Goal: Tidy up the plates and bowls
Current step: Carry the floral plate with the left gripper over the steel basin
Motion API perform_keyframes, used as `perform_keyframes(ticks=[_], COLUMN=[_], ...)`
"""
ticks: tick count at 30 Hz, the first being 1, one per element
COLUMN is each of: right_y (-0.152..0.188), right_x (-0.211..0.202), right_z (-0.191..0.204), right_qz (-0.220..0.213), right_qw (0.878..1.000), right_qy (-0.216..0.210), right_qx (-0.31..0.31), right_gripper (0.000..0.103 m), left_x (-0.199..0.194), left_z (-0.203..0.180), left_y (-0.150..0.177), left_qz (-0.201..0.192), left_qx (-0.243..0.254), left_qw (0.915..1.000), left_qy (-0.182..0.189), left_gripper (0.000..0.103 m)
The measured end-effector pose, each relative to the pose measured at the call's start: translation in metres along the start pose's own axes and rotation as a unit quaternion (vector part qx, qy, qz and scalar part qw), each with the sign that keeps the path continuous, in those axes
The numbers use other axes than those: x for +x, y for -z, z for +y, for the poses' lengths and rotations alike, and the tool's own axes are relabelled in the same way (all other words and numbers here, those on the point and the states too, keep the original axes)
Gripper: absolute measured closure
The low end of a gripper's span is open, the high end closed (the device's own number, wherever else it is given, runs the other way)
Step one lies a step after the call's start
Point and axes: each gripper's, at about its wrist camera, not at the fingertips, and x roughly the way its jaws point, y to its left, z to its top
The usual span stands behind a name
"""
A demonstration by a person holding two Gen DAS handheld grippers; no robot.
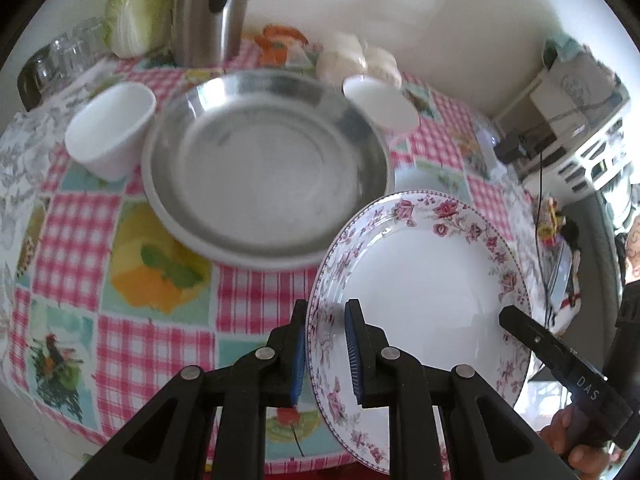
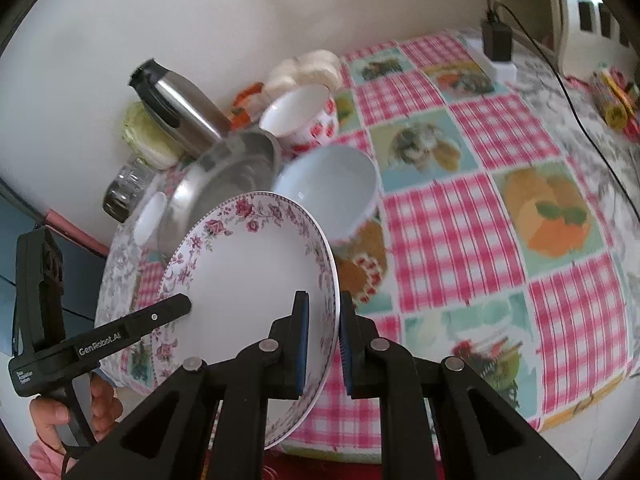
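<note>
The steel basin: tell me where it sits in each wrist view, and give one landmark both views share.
Left wrist view: the steel basin fills the upper centre, beyond the floral plate.
Right wrist view: it lies left of centre, tilted by the lens, behind the plate's far rim.
Shared landmark: the steel kettle, standing behind the basin against the wall in both views.

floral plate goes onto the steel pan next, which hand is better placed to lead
Left, probably. Both grippers clamp the floral plate at opposite rims, but the left gripper holds the rim nearest the steel pan; the right gripper is farther away.
</note>
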Motion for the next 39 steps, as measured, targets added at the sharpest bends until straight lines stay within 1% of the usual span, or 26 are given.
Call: perform_keyframes(ticks=[4, 6, 10, 16, 19, 23, 27, 30, 34, 37, 39], right_y=[-0.023, -0.036, -0.062, -0.097, -0.109, -0.122, -0.127, -0.128, -0.125, -0.123, -0.122], right_x=[0.000, 0.001, 0.005, 0.027, 0.039, 0.056, 0.080, 0.103, 0.129, 0.144, 0.152], right_z=[0.014, 0.022, 0.035, 0.043, 0.046, 0.052, 0.051, 0.050, 0.051, 0.052, 0.053], right_qz=[-0.011, -0.018, -0.035, -0.044, -0.037, -0.037, -0.022, -0.001, 0.026, 0.042, 0.049], right_qw=[1.000, 1.000, 0.998, 0.996, 0.995, 0.995, 0.995, 0.996, 0.997, 0.996, 0.996], right_qy=[-0.016, -0.021, -0.048, -0.080, -0.085, -0.090, -0.093, -0.083, -0.068, -0.064, -0.053], right_qx=[-0.006, -0.012, -0.018, -0.019, -0.022, -0.030, -0.029, -0.029, -0.036, -0.039, -0.044], right_gripper=[0.088, 0.088, 0.088, 0.086, 0.086, 0.086, 0.086, 0.086, 0.086, 0.086, 0.086], left_x=[-0.015, -0.017, -0.018, -0.015, -0.012, -0.006, 0.011, 0.029, 0.056, 0.067, 0.072], left_z=[0.005, 0.006, 0.014, 0.031, 0.039, 0.048, 0.062, 0.073, 0.097, 0.105, 0.107], left_y=[-0.026, -0.039, -0.072, -0.101, -0.116, -0.131, -0.138, -0.140, -0.140, -0.138, -0.138], left_qz=[-0.027, -0.037, -0.056, -0.069, -0.071, -0.078, -0.065, -0.048, -0.016, -0.006, -0.002], left_qx=[-0.007, -0.012, -0.031, -0.044, -0.052, -0.050, -0.059, -0.066, -0.094, -0.101, -0.101], left_qw=[0.9996, 0.9992, 0.9979, 0.9966, 0.9960, 0.9954, 0.9957, 0.9960, 0.9949, 0.9941, 0.9940], left_qy=[-0.005, -0.008, -0.006, -0.008, -0.012, -0.024, -0.028, -0.037, -0.033, -0.038, -0.044], left_gripper=[0.084, 0.084, 0.083, 0.083, 0.083, 0.083, 0.083, 0.083, 0.083, 0.083, 0.083])
